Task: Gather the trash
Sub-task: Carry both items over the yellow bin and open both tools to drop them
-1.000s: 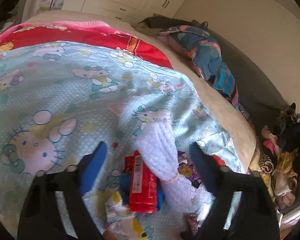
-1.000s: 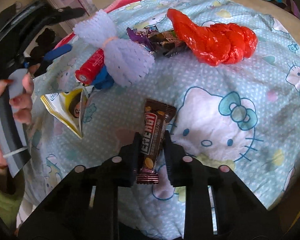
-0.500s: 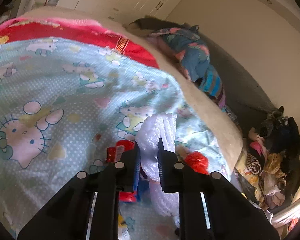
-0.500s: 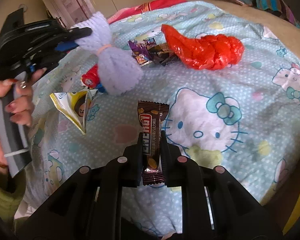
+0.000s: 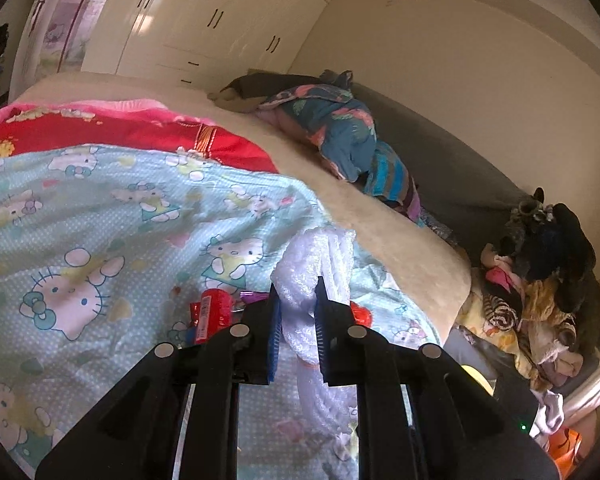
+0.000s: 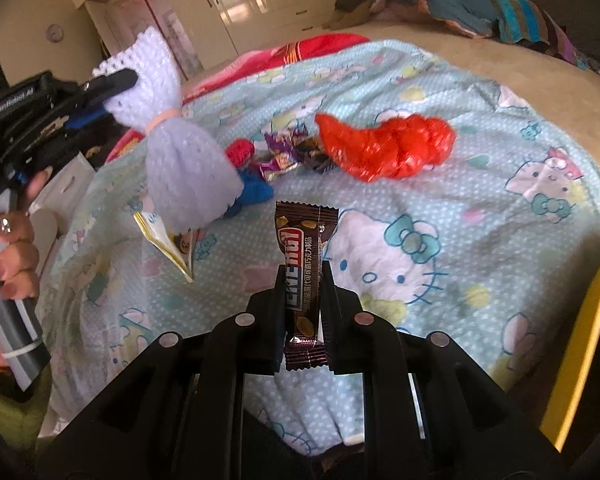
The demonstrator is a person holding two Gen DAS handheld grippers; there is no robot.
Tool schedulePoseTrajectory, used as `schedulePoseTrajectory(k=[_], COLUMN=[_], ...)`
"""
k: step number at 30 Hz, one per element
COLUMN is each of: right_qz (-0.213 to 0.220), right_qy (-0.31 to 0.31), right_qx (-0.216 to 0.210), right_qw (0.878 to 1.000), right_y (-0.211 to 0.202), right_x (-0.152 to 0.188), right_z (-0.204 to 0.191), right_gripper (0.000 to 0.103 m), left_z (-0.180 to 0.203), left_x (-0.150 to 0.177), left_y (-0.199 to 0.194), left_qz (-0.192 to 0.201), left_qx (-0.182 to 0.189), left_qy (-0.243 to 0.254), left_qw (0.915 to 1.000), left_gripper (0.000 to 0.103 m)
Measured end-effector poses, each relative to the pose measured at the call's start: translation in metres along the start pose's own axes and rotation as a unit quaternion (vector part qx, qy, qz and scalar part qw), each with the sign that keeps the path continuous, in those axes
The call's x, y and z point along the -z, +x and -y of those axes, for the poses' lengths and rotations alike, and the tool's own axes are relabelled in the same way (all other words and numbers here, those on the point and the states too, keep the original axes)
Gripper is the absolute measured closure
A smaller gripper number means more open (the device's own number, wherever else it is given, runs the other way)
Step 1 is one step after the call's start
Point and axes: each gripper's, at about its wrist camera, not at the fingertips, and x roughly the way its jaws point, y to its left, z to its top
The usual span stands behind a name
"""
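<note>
White foam netting: our left gripper (image 5: 296,304) pinches the white foam net sleeve (image 5: 314,264) by its upper part; its jaws have just closed onto it. The rest hangs clear above the bedspread, likely so we can carry it off.
Brown wrapper: our right gripper (image 6: 302,280) is clamped narrow on the chocolate bar wrapper (image 6: 302,240), gripped at its lower half so the top stands upright and clear of the cloth.
Trash left on the bed: a crumpled red plastic bag (image 6: 384,148), purple candy wrappers (image 6: 284,152) just beside it, a red tube (image 5: 210,312) on something blue, and a yellow-edged sachet (image 6: 172,244).
Surface: a pale blue cartoon-cat bedspread (image 6: 460,220) over a beige mattress.
Our judgement: two pieces are in hand, several remain; we see no bin clearly in either view.
Beyond: heaped clothes (image 5: 340,136) along the far edge, cream wardrobes (image 5: 204,24) behind.
</note>
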Motion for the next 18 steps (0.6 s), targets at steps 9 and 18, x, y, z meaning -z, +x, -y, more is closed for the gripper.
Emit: schedulePoseTrajectory(k=[9,18], right_qz=[0.049,0.089], right_qy=[0.006,0.018], right_qx=[0.023,0.054], right_qw=[0.999,0.994], right_y=[-0.032,-0.065], right_x=[-0.018,-0.023], right_z=[0.011,0.030], right_gripper=[0.093,0.093], left_z=[0.026,0.054], left_x=[-0.002,0.001], left_y=[-0.016,-0.020], left_qz=[0.007,0.002], left_qx=[0.023,0.044], left_qy=[0.020,0.046], left_qw=[0.9995,0.9980], left_gripper=[0.089,0.089])
